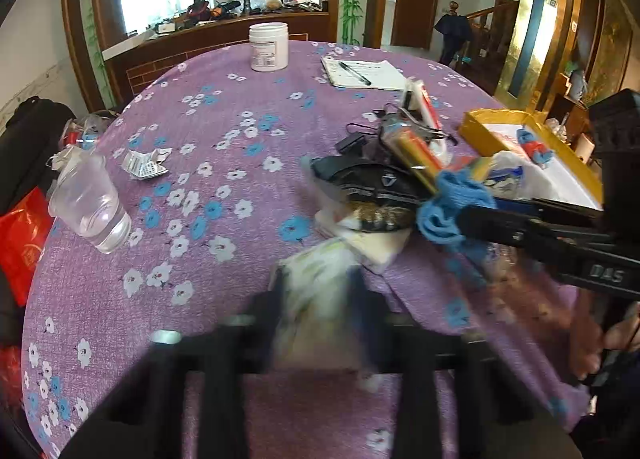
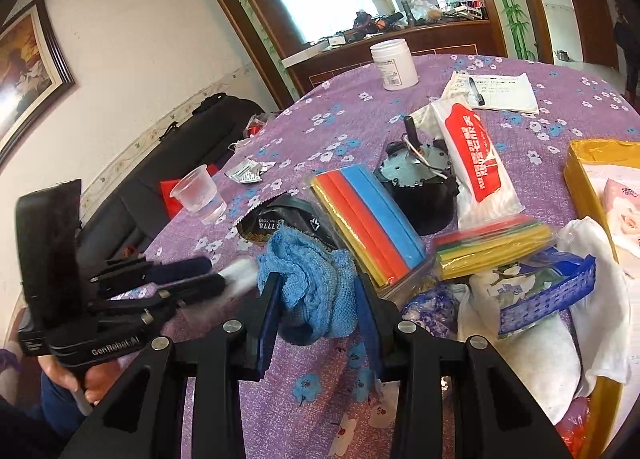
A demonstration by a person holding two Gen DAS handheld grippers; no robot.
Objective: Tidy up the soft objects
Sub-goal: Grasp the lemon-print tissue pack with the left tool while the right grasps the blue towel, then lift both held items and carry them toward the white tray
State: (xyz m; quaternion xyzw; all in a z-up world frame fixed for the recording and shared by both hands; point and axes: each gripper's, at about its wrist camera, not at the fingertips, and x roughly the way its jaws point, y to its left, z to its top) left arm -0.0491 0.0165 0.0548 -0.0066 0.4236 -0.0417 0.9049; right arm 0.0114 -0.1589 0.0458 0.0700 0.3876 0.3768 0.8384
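Note:
In the left wrist view my left gripper (image 1: 318, 299) is blurred at the bottom edge, shut on a soft white packet with pale green print (image 1: 316, 271). The right wrist view shows the same gripper (image 2: 218, 273) at the left, with the white packet (image 2: 242, 279) sticking out past its tips. My right gripper (image 2: 320, 311) is shut on a crumpled blue knitted cloth (image 2: 312, 283), held just above the purple flowered tablecloth (image 2: 320, 387). From the left wrist view the right gripper (image 1: 464, 219) reaches in from the right with the blue cloth (image 1: 452, 199) bunched at its tips.
A plastic cup of water (image 1: 90, 211) stands at the left, with a white jar (image 1: 269, 47) and a notepad with a pen (image 1: 364, 75) further back. Foam strip packs (image 2: 368, 215), a black motor (image 2: 420, 187), a tissue pack (image 2: 476, 155) and a yellow box (image 2: 580, 167) crowd the right.

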